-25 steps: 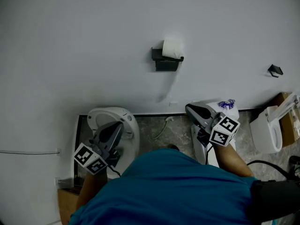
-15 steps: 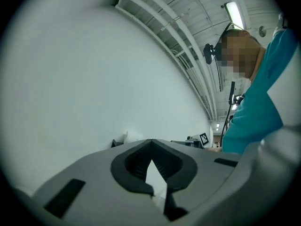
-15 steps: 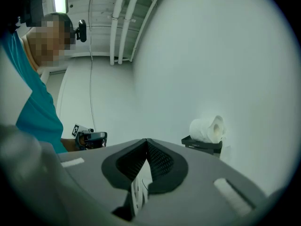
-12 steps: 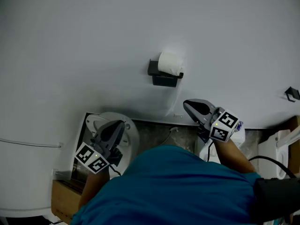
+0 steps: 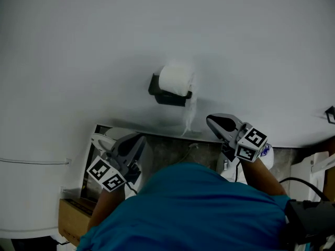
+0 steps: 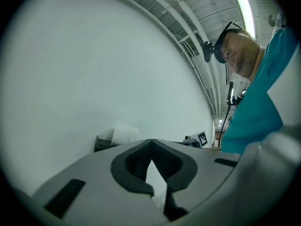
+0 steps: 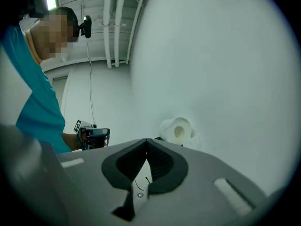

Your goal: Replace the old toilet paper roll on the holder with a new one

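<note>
A white toilet paper roll [image 5: 175, 80] sits on a black holder [image 5: 157, 95] fixed to the white wall, with a loose tail of paper hanging down its right side. My left gripper [image 5: 137, 140] is below and left of it, shut and empty. Below and right of the roll, my right gripper [image 5: 212, 122] is likewise shut and empty. Both are well short of the roll. The left gripper view shows the roll [image 6: 124, 134] just above its closed jaws [image 6: 151, 142]. In the right gripper view the roll [image 7: 178, 131] shows its hollow core beyond the closed jaws [image 7: 146, 140].
A white toilet [image 5: 102, 140] stands on the grey floor under the left gripper. A white object [image 5: 264, 161] lies below the right gripper. A cardboard box [image 5: 70, 218] is at lower left. A small black hook [image 5: 330, 114] juts from the wall at far right.
Both grippers have advanced toward the wall, still shut. The roll and holder now look larger and sit further left and lower in the head view.
</note>
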The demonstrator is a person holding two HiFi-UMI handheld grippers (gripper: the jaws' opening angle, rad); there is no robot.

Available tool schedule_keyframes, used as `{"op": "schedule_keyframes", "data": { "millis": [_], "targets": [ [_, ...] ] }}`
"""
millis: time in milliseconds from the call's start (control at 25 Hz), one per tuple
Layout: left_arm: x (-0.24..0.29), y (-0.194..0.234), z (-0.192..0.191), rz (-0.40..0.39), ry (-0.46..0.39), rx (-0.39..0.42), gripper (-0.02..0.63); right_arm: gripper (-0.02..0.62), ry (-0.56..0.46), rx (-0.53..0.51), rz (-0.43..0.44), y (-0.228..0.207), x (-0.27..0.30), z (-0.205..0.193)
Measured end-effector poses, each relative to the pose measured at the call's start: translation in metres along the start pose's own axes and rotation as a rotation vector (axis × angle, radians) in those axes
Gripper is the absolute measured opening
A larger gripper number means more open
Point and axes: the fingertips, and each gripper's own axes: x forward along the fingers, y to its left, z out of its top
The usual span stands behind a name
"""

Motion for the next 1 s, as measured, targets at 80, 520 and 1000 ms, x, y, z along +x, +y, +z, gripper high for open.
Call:
{"op": "schedule_keyframes", "data": {
  "millis": [80,520,1000],
  "targets": [
    [0.011,0.009,0.0,-0.015,0.005,-0.007,0.009,0.003,0.028,-0.009,-0.035,-0.016,-0.002,-0.007],
    [0.037,0.107,0.01,-0.234,0.026,-0.043,0.009,0.003,0.019,-0.027,-0.221,-0.041,0.059,-0.004],
    [0.055,0.154,0.006,-0.314,0.055,-0.063,0.009,0.003,0.031,-0.018,-0.256,-0.05,0.089,-0.001]
  ]
}}
